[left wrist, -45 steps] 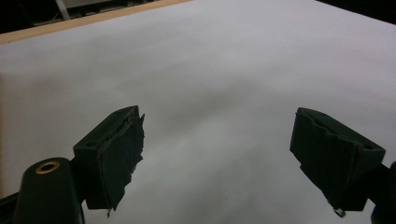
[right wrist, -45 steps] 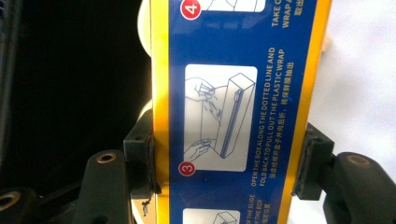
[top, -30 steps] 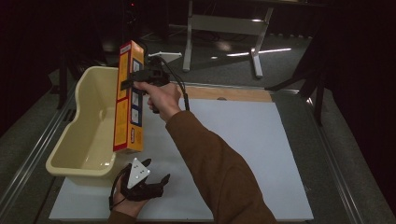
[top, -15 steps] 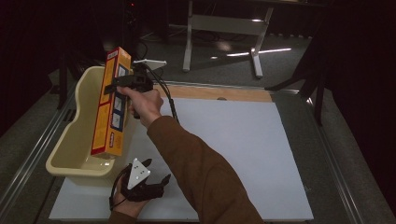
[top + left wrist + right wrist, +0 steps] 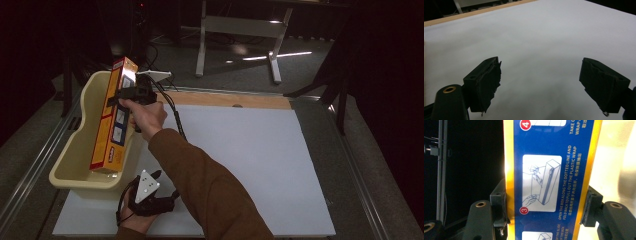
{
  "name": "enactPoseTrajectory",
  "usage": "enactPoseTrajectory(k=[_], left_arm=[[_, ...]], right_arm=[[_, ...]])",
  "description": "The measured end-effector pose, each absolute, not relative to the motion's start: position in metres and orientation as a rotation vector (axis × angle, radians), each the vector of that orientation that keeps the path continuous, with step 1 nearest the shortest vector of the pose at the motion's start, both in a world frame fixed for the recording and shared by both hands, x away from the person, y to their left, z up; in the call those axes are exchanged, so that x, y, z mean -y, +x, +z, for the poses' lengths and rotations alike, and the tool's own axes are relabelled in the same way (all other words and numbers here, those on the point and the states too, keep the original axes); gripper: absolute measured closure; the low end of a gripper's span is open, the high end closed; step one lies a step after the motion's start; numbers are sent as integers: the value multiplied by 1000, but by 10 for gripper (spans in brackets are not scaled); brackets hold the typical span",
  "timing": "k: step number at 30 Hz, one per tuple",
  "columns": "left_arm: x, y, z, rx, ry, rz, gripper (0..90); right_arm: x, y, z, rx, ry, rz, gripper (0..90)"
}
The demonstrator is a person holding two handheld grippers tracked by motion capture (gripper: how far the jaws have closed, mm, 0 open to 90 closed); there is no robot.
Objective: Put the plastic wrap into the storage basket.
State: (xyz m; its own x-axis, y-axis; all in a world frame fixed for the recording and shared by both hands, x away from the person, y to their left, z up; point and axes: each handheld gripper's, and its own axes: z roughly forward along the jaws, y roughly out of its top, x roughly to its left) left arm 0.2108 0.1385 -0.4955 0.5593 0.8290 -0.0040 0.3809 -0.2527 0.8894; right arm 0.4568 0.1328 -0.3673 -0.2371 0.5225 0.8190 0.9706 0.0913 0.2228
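Box [image 5: 114, 117]: long, slim cardboard carton, yellow edges, blue printed face with white instruction panels; it stands tilted, top leaning away from the person, lower end inside the tub.
Box end: seems to rest near the tub's floor, though the rim hides the contact.
Tub [image 5: 75, 155]: cream plastic, oblong, rounded corners, smooth glossy walls; it sits at the left edge of the surface.
Right claw [image 5: 546, 206]: black padded jaws pinch the box across its narrow sides, about midway up its length.
Left claw [image 5: 539, 85]: jaws spread wide, nothing between them; torn black tape on one pad [image 5: 489, 85].
Left hand [image 5: 145, 205]: low on the surface, near the tub's front corner.
Surface [image 5: 260, 165]: flat, matte white sheet with a wooden strip along the far edge.
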Motion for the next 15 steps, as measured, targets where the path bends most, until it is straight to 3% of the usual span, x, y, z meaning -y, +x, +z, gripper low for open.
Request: enactPoseTrajectory(k=[15], left_arm=[[-140,210,-495,-985,1861,604,172]], right_arm=[[-151,440,-376,1877,-1485,-1014,388]])
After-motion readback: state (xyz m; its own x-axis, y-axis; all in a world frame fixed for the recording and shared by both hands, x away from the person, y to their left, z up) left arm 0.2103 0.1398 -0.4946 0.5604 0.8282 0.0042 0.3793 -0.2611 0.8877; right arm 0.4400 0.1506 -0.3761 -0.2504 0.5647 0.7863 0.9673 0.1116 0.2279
